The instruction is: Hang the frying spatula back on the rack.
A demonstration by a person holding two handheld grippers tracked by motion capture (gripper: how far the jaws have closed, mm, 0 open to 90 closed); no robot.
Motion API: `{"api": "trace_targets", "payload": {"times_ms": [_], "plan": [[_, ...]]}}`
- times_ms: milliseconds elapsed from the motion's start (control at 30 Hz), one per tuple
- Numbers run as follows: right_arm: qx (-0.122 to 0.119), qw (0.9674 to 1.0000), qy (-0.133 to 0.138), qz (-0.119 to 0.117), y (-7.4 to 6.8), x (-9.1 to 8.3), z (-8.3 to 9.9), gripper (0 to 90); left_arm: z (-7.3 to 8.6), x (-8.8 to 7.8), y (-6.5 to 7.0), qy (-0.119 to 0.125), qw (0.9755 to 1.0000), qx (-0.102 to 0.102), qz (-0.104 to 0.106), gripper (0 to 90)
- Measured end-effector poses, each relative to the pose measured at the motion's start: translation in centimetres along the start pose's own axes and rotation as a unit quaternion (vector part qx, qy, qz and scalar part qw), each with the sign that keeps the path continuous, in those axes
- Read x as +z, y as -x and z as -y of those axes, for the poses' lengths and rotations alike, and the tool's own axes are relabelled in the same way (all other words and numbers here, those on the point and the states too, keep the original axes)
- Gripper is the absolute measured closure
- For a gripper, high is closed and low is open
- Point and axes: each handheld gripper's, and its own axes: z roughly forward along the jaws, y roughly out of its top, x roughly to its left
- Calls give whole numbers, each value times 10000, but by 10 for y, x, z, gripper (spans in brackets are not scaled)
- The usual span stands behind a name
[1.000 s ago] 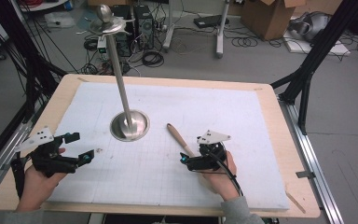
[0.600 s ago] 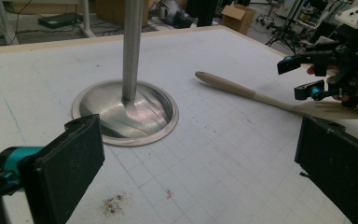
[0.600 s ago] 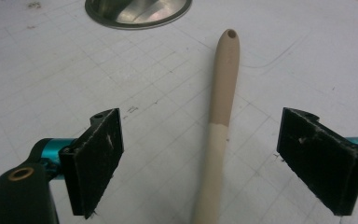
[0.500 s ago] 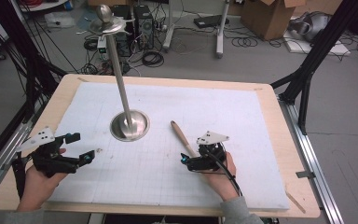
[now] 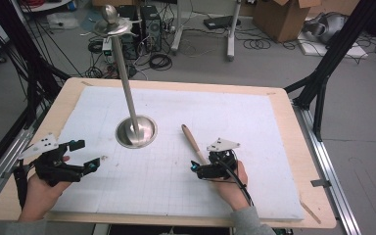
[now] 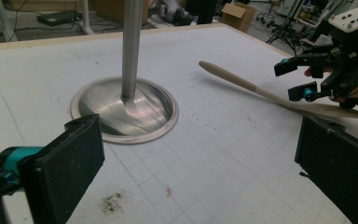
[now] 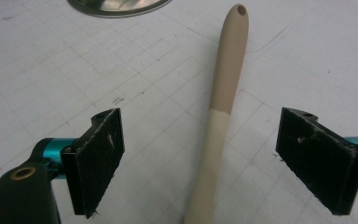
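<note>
My right gripper (image 7: 200, 154), fingers wide, straddles the wooden spatula (image 7: 223, 102) handle without touching; my left gripper (image 6: 196, 172), also wide, faces the steel stand (image 6: 126, 109).

Black claws (image 5: 194, 166) — teal fittings, grey triangular plates, black cables — grey sleeve (image 5: 247, 225).

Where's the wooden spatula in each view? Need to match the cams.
High view: wooden spatula centre-right, ahead of the right hand-held gripper.
Left gripper view: upper right, slanting.
Right gripper view: centre, between open jaws.
Shared landmark: round metal stand base.
</note>
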Motion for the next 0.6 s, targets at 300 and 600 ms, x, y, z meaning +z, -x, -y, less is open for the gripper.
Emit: {"api": "trace_targets", "payload": {"times_ms": [300,600], "plan": [[-44,9998,-45,170,-2,4,3,164,1,0,0,2,10000,-11,-7,18],[-21,9998,-2,215,-1,5,6,233,1,1,0,-32,10000,-9,-7,18]]}}
